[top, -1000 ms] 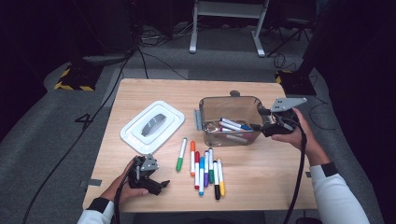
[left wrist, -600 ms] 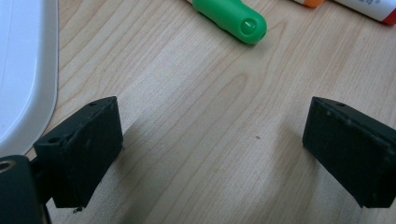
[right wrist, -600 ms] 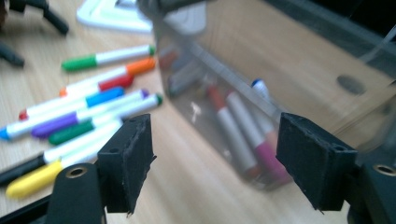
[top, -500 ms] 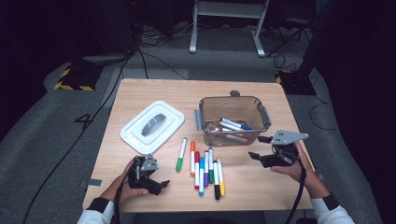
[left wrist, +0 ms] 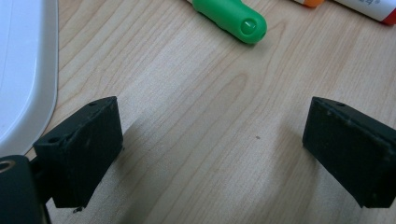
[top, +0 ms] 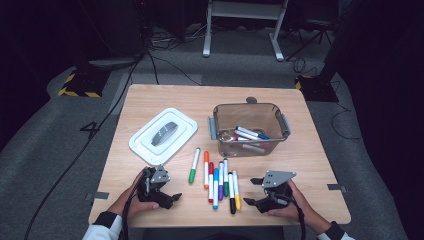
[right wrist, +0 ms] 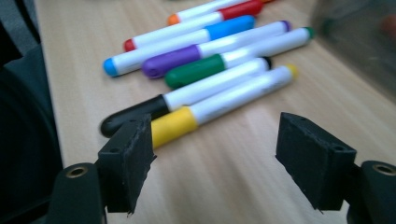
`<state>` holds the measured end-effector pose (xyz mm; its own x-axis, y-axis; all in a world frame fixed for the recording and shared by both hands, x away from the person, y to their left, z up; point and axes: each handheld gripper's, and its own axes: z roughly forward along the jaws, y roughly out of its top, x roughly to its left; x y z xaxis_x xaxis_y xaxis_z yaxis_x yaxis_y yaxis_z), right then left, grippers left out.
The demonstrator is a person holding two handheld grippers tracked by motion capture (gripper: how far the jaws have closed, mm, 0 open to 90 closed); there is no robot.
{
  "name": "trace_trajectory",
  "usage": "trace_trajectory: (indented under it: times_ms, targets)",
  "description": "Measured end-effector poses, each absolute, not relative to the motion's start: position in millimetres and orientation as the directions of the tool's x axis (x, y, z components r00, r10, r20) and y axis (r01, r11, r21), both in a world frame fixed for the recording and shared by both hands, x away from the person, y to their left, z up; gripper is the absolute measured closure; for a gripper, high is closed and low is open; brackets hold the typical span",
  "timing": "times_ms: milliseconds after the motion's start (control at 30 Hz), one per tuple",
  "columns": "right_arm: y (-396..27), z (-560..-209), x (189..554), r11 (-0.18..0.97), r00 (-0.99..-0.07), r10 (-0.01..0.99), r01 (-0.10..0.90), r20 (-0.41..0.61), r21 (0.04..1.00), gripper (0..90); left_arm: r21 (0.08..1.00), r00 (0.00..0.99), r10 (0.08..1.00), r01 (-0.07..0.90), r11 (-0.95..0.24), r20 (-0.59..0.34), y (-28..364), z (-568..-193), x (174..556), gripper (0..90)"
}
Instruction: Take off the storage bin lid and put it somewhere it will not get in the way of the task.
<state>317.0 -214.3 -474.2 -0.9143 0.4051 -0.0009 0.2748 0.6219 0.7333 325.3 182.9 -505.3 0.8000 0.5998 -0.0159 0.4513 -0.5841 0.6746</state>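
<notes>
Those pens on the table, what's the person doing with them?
It looks like the person is packing markers into the clear box, where a few lie already. The right gripper is beside the row of markers on the table, jaws open with nothing in them, pointing at the yellow marker. The left gripper rests open near the green marker. The white lid lies beside the box.

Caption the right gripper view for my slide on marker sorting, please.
Open right gripper nears the yellow marker at the edge of a marker row on the table.
</notes>
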Motion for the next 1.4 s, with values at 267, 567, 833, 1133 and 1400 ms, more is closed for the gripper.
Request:
trace_trajectory:
  times_ms: [267,567,833,1133,1400]
  targets:
    - [-195,-488,306,0.662,-0.934,0.358,0.261,0.011,0.703,26.2,0.675,0.800,0.600,0.451,-0.584,-0.016,183,-505,325,5.3]
    - [-206,-493,320,0.686,-0.907,0.418,0.281,-0.047,0.671,28.8,0.674,0.800,0.599,0.451,-0.584,-0.016,183,-505,325,5.3]
    - [-233,-491,344,0.632,-0.841,0.540,0.372,-0.041,0.680,34.1,0.674,0.801,0.599,0.451,-0.585,-0.016,183,-505,326,5.3]
    - [-236,-493,360,0.610,-0.826,0.562,0.389,-0.031,0.691,39.9,0.674,0.802,0.597,0.451,-0.585,-0.017,183,-505,326,5.1]
    - [-252,-493,377,0.578,-0.804,0.595,0.425,-0.003,0.696,60.4,0.674,0.802,0.598,0.451,-0.585,-0.017,183,-505,326,5.2]
